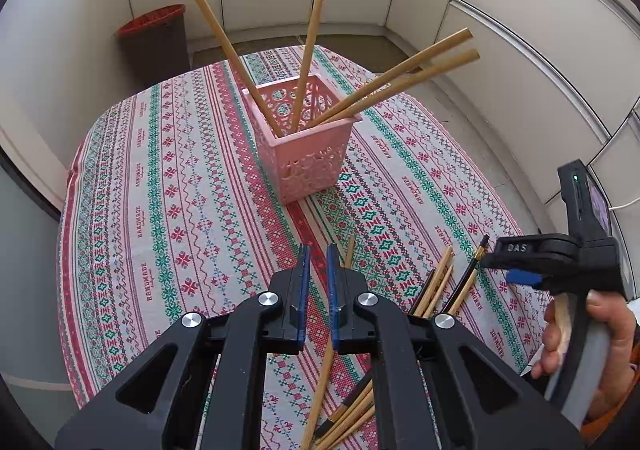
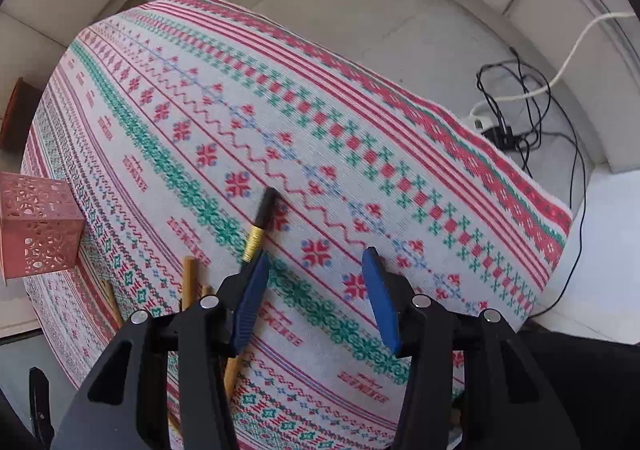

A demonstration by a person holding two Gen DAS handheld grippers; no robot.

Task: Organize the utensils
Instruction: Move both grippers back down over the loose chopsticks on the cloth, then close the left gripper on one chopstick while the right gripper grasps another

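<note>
Four chopsticks (image 1: pixel 308 49) stand in the pink basket (image 1: pixel 308 157) at centre frame; a pile of chopsticks (image 1: pixel 436 286) waits on the desk (image 1: pixel 120 209) lower right. The left claw (image 1: pixel 318 270) is narrow and empty; the right claw (image 2: pixel 316 282) gapes halfway, empty, over a black-tipped chopstick (image 2: pixel 260 226).

The left gripper (image 1: pixel 318 262) fills the lower centre of its view, jaws nearly together with nothing between them. The right gripper (image 2: pixel 316 274) points steeply downward, jaws apart and empty; a hand (image 1: pixel 592 346) at the lower right grips its handle.

Patterned tablecloth (image 1: pixel 192 185) over table; on it pink basket (image 1: pixel 308 153), loose chopsticks (image 1: pixel 436 286).
</note>
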